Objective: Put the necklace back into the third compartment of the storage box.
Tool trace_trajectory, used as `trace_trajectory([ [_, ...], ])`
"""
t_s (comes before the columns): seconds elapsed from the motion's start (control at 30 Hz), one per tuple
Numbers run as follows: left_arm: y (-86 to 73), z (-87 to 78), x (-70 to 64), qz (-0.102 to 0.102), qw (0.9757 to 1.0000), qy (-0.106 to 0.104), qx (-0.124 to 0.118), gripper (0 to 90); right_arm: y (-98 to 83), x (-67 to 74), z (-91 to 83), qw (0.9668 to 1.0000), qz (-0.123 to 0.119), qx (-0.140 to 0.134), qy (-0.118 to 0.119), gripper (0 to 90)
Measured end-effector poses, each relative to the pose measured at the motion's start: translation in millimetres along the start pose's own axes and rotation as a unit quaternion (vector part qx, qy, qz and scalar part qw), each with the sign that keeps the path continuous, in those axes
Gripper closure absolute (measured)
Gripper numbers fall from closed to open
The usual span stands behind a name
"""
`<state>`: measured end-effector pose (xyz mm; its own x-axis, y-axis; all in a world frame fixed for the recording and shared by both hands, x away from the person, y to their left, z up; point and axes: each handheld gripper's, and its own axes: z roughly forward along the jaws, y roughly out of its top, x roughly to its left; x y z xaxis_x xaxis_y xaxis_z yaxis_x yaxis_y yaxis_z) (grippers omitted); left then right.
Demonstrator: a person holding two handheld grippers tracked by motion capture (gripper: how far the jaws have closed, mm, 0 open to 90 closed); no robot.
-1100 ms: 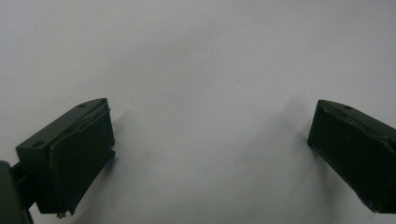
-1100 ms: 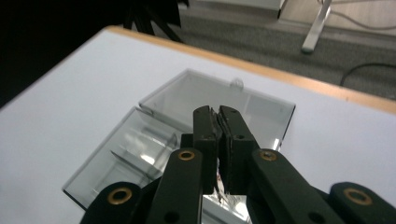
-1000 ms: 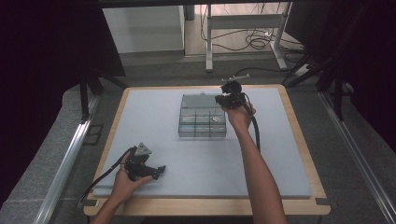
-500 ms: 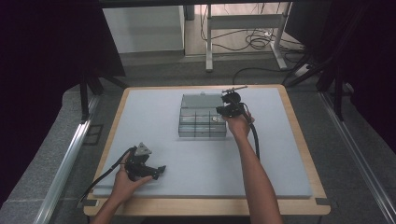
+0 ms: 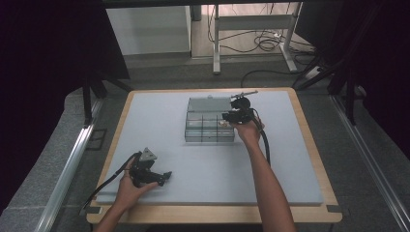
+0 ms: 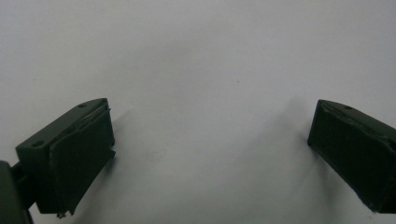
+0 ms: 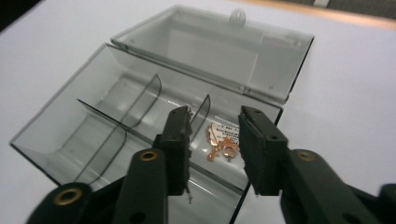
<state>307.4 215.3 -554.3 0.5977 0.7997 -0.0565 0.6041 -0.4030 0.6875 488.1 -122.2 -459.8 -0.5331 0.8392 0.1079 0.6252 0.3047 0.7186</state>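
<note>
High view: we see a clear compartment box with its lid folded flat toward 12 o'clock, lying on the grey mat. Our right gripper hovers over the box's 3 o'clock end. From the right gripper view, its jaws stand partly apart, gripping nothing, above a compartment holding small copper-coloured pieces. Our left gripper rests at 7 o'clock on the mat, jaws spread wide and empty.

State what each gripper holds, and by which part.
Nothing. The left gripper is open over bare mat; the right gripper is open above the small copper-coloured piece in the organiser box.
</note>
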Motion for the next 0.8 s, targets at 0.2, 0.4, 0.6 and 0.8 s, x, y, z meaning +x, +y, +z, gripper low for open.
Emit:
trace_trajectory([
  [0.2, 0.0, -0.2, -0.2, 0.000, 1.0000, 0.000, 0.000, 0.3, -7.2, 0.8, -26.8, 0.9996, -0.015, -0.023, 0.005, 51.1],
  [0.4, 0.1, -0.1, -0.1, 0.000, 1.0000, 0.000, 0.001, 0.3, -27.6, 3.6, -54.3, 0.9985, -0.050, -0.020, 0.007, 45.2],
  [0.6, -0.1, -0.3, -0.2, 0.000, 1.0000, 0.001, 0.000, 0.4, -47.5, 2.8, -72.3, 0.9977, -0.059, -0.024, 0.022, 43.4],
  [0.8, -0.1, -0.1, -0.1, 0.000, 1.0000, 0.000, -0.001, 0.4, -79.5, -5.5, -95.3, 0.9973, -0.052, -0.039, 0.033, 40.5],
])
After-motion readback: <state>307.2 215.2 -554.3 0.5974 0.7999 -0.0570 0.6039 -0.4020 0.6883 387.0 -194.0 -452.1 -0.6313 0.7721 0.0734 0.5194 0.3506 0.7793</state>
